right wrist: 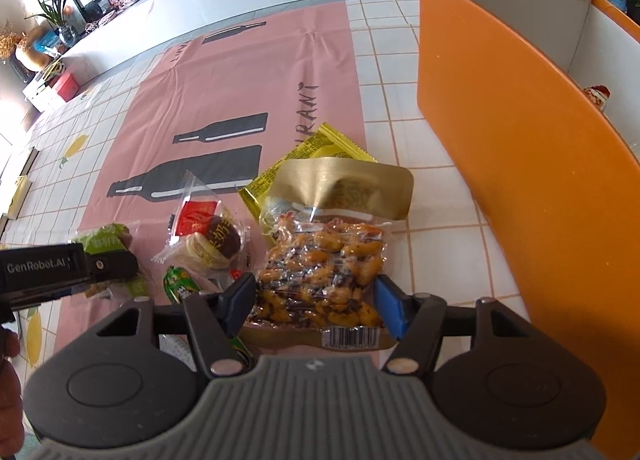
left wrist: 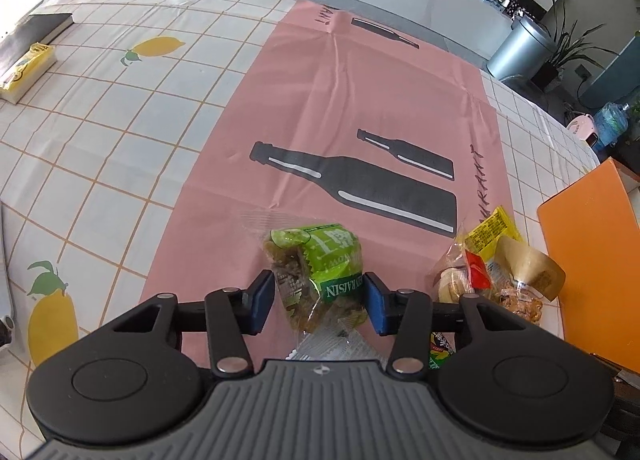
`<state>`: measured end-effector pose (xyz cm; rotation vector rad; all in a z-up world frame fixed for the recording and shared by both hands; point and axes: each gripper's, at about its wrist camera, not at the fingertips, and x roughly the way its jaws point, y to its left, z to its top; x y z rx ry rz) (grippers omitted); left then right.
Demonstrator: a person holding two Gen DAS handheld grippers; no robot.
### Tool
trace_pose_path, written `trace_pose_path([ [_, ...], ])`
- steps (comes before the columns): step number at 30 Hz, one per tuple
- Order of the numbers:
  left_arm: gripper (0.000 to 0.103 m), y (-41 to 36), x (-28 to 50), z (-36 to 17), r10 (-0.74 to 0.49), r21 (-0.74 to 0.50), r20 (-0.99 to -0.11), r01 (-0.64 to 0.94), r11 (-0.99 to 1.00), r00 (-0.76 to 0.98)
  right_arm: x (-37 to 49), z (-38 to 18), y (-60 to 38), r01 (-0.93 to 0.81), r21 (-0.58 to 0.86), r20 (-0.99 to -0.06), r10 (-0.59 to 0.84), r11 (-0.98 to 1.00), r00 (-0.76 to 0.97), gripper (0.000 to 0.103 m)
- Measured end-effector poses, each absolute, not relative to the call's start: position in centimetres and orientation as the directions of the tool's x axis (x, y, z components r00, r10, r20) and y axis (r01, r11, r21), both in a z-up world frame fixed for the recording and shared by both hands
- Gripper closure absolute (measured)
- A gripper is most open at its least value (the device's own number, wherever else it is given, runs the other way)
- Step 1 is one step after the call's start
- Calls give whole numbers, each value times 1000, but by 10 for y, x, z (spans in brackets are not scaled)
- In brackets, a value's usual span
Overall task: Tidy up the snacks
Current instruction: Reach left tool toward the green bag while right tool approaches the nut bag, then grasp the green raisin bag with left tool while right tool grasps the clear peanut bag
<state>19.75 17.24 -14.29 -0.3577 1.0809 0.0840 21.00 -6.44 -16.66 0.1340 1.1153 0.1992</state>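
The left tongs [left wrist: 320, 294] clench a raisin pack [left wrist: 320, 276] above the pink mat [left wrist: 320, 108]. The right tongs [right wrist: 316, 302] grip a nut bag [right wrist: 324, 280]. The orange box [right wrist: 500, 140] seems to hold one snack (barely visible), so most sorting remains: several packets lie on the lemon-print counter [left wrist: 100, 132] in a bright living room.

Lemon-print table [left wrist: 100, 132], pink mat [left wrist: 320, 100], snack packets [right wrist: 320, 220], orange box [right wrist: 500, 140]

Raisin pack [left wrist: 320, 276] between left gripper [left wrist: 318, 302] pads, above mat [left wrist: 360, 100]. Nut bag [right wrist: 320, 280] between right gripper [right wrist: 316, 306] pads. Box [right wrist: 520, 140] right of snack pile. Bun pack [right wrist: 208, 244] left of nut bag.
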Motion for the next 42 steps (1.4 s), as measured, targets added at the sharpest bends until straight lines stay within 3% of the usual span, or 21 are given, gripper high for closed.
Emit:
trace_pose_path([
  [8,49,162,192,-117,-121,-257,-856,-210,943,503,201,-154,-76,-169,220,-865,272,961,421,41],
  [20,49,127,178,-82,-151,-258,-837,-136,956,526,181,-114,-106,-211,365,-785,422,907,454,42],
  [21,49,124,177,-80,-153,-258,-836,-131,957,528,179,-111,-109,-206,366,-780,420,907,463,58],
  [22,49,121,175,-78,-157,-261,-834,-127,957,530,178,-107,-113,-202,377,-776,428,904,463,91],
  [23,49,118,173,-75,-162,-265,-831,-122,956,532,177,-103,-120,-189,424,-763,462,885,452,98],
  [34,49,116,172,-83,-153,-231,-851,-96,968,502,174,-110,-121,-227,394,-778,454,891,433,93],
  [42,49,132,179,-98,-144,-223,-868,-115,968,476,193,-127,-101,-248,398,-765,469,883,441,59],
])
